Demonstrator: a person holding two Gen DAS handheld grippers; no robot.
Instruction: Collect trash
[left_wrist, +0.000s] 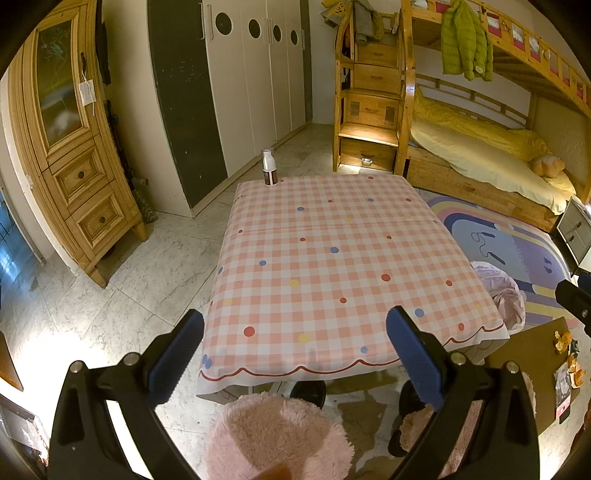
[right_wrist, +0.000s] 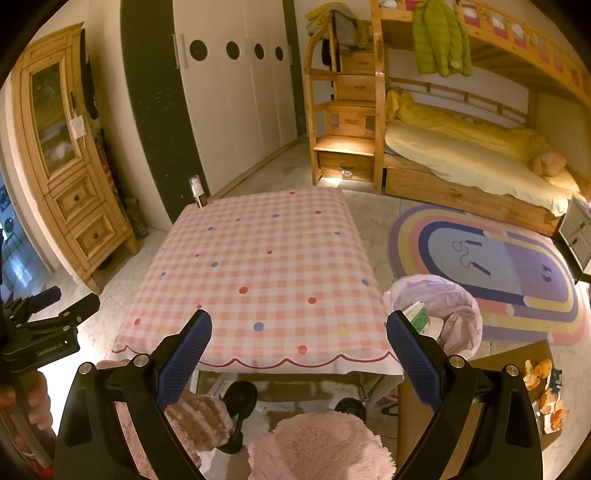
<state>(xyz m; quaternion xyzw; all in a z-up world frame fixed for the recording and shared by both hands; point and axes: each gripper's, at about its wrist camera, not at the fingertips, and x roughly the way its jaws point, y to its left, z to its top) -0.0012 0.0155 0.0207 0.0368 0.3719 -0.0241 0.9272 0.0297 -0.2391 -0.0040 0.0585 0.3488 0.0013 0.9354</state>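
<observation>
A small table (left_wrist: 332, 258) (right_wrist: 266, 273) under a pink checked cloth fills the middle of both views. A white and brown spray bottle (left_wrist: 268, 167) (right_wrist: 198, 192) stands upright at its far left corner. Right of the table sits a bin lined with a pink bag (right_wrist: 454, 314) (left_wrist: 502, 295), with a green and white carton (right_wrist: 419, 317) inside. Orange peel scraps (right_wrist: 543, 391) (left_wrist: 567, 354) lie on a brown cardboard surface (right_wrist: 517, 354) at the right. My left gripper (left_wrist: 295, 332) and right gripper (right_wrist: 299, 332) hang open before the table's near edge, nothing between the fingers.
A wooden cabinet (left_wrist: 70, 155) stands at the left, white wardrobes (left_wrist: 251, 81) at the back, a bunk bed (right_wrist: 461, 147) at the right. A rainbow rug (right_wrist: 498, 269) covers the floor by the bin. Pink fluffy slippers (right_wrist: 321, 446) show below. The other gripper (right_wrist: 48, 325) appears at left.
</observation>
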